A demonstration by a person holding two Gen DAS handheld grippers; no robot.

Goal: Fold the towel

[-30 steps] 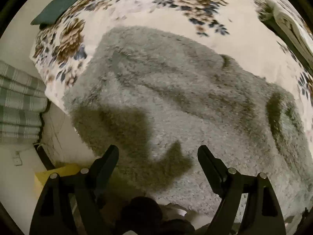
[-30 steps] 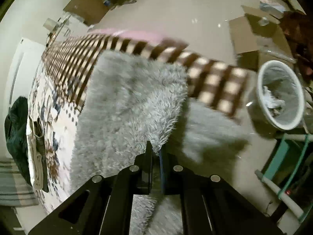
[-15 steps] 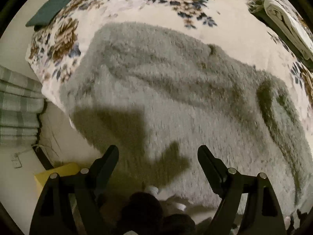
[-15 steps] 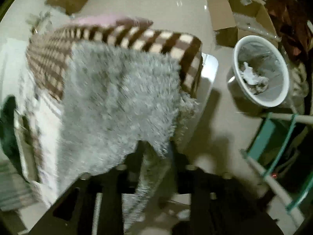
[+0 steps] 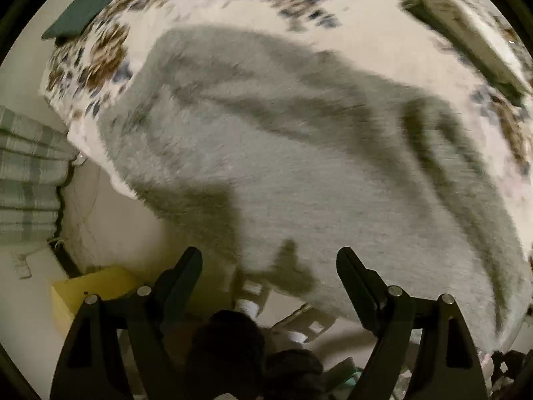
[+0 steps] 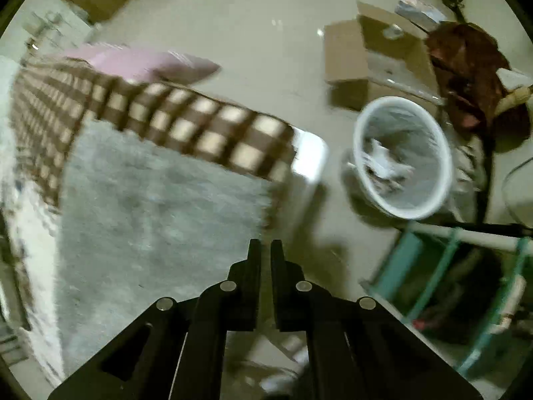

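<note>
The grey towel (image 5: pixel 299 166) lies spread and rumpled on the floral bedspread (image 5: pixel 366 16), its near edge at the bed's edge; no fold shows yet. The left gripper (image 5: pixel 269 260) hovers wide open and empty. The right gripper (image 6: pixel 265 250), just closing, is closed on nothing beside the towel's right edge.

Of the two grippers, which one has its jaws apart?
The left gripper: its jaws stand wide apart above the grey towel, holding nothing. The right gripper has its jaws shut with nothing between them.
</note>
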